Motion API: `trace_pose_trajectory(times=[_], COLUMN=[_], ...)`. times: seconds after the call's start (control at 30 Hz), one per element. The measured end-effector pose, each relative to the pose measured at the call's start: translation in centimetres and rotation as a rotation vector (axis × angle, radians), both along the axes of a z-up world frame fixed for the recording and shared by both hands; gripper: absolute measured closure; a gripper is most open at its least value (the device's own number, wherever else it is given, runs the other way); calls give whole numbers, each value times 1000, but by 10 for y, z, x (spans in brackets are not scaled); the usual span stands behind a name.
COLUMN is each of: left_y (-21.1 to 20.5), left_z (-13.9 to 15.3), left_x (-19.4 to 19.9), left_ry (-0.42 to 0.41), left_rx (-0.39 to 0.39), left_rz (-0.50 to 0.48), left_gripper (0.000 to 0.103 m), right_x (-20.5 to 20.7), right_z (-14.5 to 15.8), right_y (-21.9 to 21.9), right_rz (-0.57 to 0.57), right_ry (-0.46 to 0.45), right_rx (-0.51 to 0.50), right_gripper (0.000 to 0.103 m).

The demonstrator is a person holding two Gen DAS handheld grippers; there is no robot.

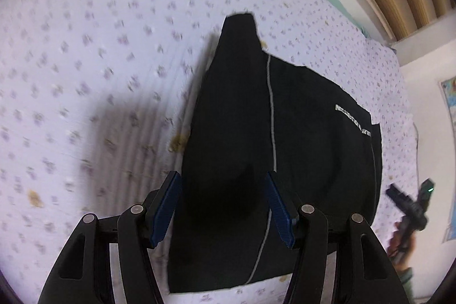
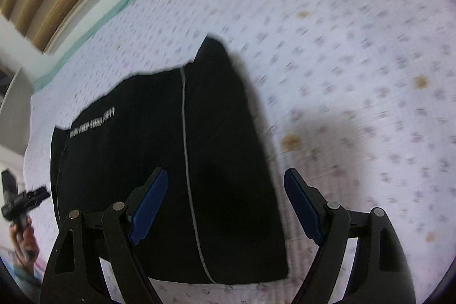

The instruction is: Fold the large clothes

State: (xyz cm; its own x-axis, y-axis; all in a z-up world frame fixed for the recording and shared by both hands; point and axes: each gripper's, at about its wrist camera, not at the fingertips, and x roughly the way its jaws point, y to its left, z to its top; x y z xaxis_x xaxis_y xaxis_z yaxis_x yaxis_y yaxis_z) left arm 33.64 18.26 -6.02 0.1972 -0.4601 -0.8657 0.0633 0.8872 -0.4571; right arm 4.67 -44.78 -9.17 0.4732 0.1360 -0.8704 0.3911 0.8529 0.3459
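both grippers were held above the bed with nothing between their blue pads: the left gripper (image 1: pixel 222 207) stood at a middling spread and the right gripper (image 2: pixel 226 204) stood wider, and no cloth was pinched by either. the black garment (image 1: pixel 285 147) was seen lying flat on the pale flower-printed bedsheet (image 1: pixel 99 61), already folded into a compact panel, with a thin pale seam line (image 1: pixel 272 118) running along its length and a strip of white lettering (image 1: pixel 353 120) near one edge. in the left wrist view the other hand-held gripper was glimpsed at the far right, just beyond the garment's edge. the cloth was judged to be soft, limp and light, with no stiffness of its own, so sagging and loss of the fold would be expected if it were lifted from one point only. a hold was judged best taken at two corners of the same edge, one by each gripper, with all stacked layers pinched together, so that no lower layer would be left behind on the sheet. the fabric looked matte rather than slick, so slipping was thought unlikely once the pads were closed firmly.
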Motion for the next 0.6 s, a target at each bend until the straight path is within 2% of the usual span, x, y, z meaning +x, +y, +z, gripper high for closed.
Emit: trace_pose_trajectory(times=[0.13, 0.3, 0.37, 0.47, 0.6], left_y=[-4, -8, -7, -7, -8], left_z=[-30, -68, -80, -92, -104], left_x=[14, 27, 30, 33, 37], left_ry=[64, 145, 169, 194, 234], left_rx=[-52, -146, -194, -278, -412], left_rz=[13, 50, 63, 70, 62], left_gripper=[41, 25, 22, 22, 22], right_x=[18, 31, 36, 44, 57], right_z=[-34, -62, -73, -81, -85], right_y=[5, -6, -12, -13, -7], right_rz=[39, 26, 22, 51, 131], right_ry=[70, 68, 68, 69, 90], right_rx=[11, 153, 218, 257, 282], right_gripper=[18, 12, 7, 1, 0])
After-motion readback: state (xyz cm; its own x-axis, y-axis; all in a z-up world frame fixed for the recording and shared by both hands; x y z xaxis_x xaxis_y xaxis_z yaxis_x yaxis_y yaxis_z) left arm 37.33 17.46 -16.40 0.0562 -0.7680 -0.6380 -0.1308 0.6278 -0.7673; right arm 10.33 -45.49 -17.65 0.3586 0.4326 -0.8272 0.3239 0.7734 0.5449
